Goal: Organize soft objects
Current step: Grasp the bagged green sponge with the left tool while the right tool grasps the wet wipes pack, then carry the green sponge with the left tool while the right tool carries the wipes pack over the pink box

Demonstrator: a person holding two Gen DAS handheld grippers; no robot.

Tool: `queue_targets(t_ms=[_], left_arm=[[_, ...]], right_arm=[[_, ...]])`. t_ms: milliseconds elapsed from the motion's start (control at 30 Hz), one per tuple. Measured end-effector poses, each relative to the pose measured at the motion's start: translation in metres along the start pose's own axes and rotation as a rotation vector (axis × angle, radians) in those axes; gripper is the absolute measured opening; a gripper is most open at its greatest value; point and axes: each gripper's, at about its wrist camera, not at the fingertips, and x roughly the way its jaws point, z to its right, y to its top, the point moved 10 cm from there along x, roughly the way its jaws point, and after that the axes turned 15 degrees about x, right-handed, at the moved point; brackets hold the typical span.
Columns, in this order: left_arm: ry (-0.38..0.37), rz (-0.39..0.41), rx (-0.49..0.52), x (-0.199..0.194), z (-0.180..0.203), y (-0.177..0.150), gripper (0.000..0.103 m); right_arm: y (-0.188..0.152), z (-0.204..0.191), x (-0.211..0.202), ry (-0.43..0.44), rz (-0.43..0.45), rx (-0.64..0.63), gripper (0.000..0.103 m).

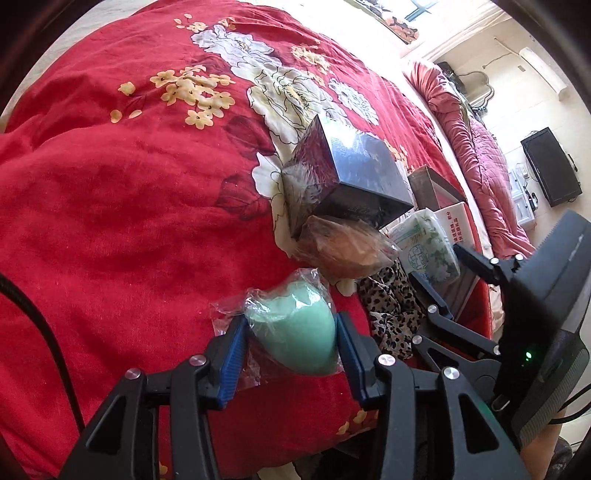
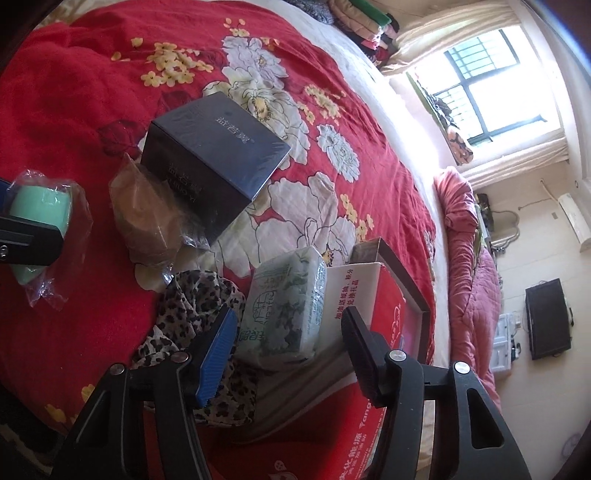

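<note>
My left gripper [image 1: 291, 332] is shut on a mint-green egg-shaped sponge [image 1: 295, 328] in crinkled clear wrap, held just above the red floral quilt [image 1: 129, 221]. The right wrist view shows the same sponge [image 2: 37, 199] at the far left, in the left gripper [image 2: 33, 214]. A brown sponge [image 2: 147, 218] in clear wrap leans against a dark glossy box [image 2: 214, 158]. My right gripper [image 2: 288, 332] is open, its fingers either side of a green-patterned tissue pack [image 2: 284, 302] without pressing it. A leopard-print cloth [image 2: 199, 306] is draped beside the pack.
A red carton [image 2: 384, 306] with a white printed flap holds the tissue pack at the bed's near edge. A pink quilt [image 2: 472, 258] lies on another bed to the right. Folded clothes [image 2: 369, 22] are stacked at the far side. A black cable [image 1: 48, 332] hangs at the left.
</note>
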Motion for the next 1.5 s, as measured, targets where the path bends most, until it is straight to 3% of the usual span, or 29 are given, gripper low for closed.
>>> queue_targets(t_ms=[33, 167, 233, 367, 533, 633, 1033, 1500], left_arm=[[-0.003, 0.002, 0.003, 0.0, 0.001, 0.001, 0.048], [-0.007, 0.006, 0.017, -0.004, 0.002, 0.0, 0.048], [-0.005, 0.007, 0.024, -0.004, 0.004, -0.001, 0.048], [0.001, 0.016, 0.041, -0.005, 0.01, 0.001, 0.048], [0.005, 0.041, 0.064, -0.012, 0.019, 0.004, 0.048], [0.009, 0.06, 0.085, -0.019, 0.026, 0.006, 0.048], [0.031, 0.108, 0.182, -0.039, 0.078, 0.018, 0.048], [0.079, 0.142, 0.331, -0.052, 0.157, 0.04, 0.048]], right_arm=[[-0.002, -0.002, 0.005, 0.003, -0.023, 0.004, 0.041], [-0.004, -0.002, 0.013, -0.014, -0.026, 0.018, 0.032], [-0.001, 0.001, 0.01, 0.005, 0.005, 0.059, 0.019], [0.003, 0.012, -0.004, 0.131, 0.059, 0.197, 0.017], [0.004, 0.028, -0.029, 0.43, 0.097, 0.473, 0.016], [0.003, 0.04, -0.044, 0.505, 0.119, 0.555, 0.016], [-0.006, 0.089, -0.087, 0.544, 0.242, 0.641, 0.016], [-0.036, 0.151, -0.1, 0.539, 0.317, 0.758, 0.016]])
